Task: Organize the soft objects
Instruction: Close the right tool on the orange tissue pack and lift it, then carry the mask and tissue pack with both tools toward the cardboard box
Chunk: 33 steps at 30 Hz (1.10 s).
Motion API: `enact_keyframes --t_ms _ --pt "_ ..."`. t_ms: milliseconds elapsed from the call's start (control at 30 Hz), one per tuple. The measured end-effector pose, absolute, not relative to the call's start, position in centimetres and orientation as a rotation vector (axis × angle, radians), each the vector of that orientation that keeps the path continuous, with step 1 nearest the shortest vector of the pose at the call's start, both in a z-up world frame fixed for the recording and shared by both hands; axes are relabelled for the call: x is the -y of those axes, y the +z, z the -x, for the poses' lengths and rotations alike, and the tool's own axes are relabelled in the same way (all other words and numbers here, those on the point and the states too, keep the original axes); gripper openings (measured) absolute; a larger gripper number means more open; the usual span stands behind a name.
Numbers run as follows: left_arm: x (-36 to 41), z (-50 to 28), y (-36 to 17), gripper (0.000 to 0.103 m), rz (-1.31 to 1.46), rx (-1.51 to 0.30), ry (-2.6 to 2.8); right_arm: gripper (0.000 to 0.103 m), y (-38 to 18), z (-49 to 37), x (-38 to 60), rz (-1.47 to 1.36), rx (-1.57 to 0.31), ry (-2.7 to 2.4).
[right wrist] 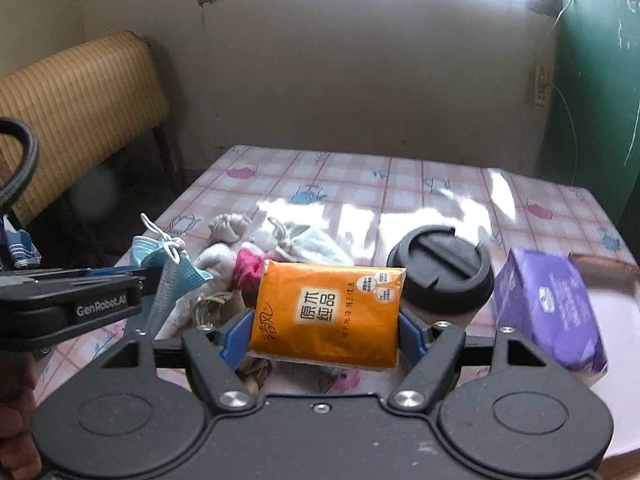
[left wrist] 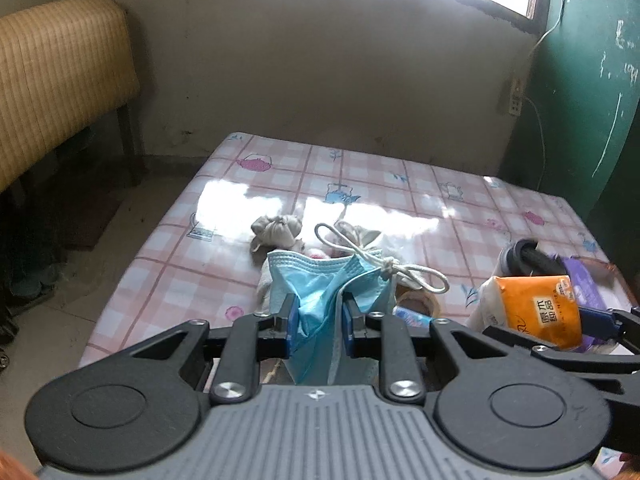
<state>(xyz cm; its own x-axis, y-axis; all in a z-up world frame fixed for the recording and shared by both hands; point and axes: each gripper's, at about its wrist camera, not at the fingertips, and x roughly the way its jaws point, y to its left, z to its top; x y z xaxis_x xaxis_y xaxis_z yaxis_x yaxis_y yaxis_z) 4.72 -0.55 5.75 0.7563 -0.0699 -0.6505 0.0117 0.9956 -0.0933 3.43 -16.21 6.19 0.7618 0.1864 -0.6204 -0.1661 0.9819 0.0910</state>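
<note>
A blue face mask (left wrist: 316,280) hangs pinched between the blue pads of my left gripper (left wrist: 320,320), which is shut on it; its white ear loops (left wrist: 404,268) trail to the right. The right wrist view shows that mask (right wrist: 168,264) and the left gripper (right wrist: 148,280) at the left. An orange tissue pack (right wrist: 328,312) is held above the table, with my right gripper (right wrist: 326,332) shut on its two short sides. From the left wrist view this pack (left wrist: 536,308) shows at the right. A grey knotted cloth (right wrist: 230,226), a white drawstring pouch (right wrist: 316,240) and a pink cloth (right wrist: 246,268) lie piled beneath.
The table has a pink checked cloth (right wrist: 400,184). On it stand a cup with a black lid (right wrist: 440,268) and a purple pack (right wrist: 548,308) at the right. A tape roll (left wrist: 416,304) lies by the pile. A woven bench (left wrist: 60,72) stands left, a green wall (left wrist: 580,100) right.
</note>
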Motion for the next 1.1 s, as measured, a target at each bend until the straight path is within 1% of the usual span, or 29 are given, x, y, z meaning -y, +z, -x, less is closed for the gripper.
enact_keyframes --t_ms 1100 --pt "8.7 -5.8 8.2 0.024 0.02 -0.675 -0.142 0.087 8.3 -3.9 24.1 -0.07 -0.647 0.13"
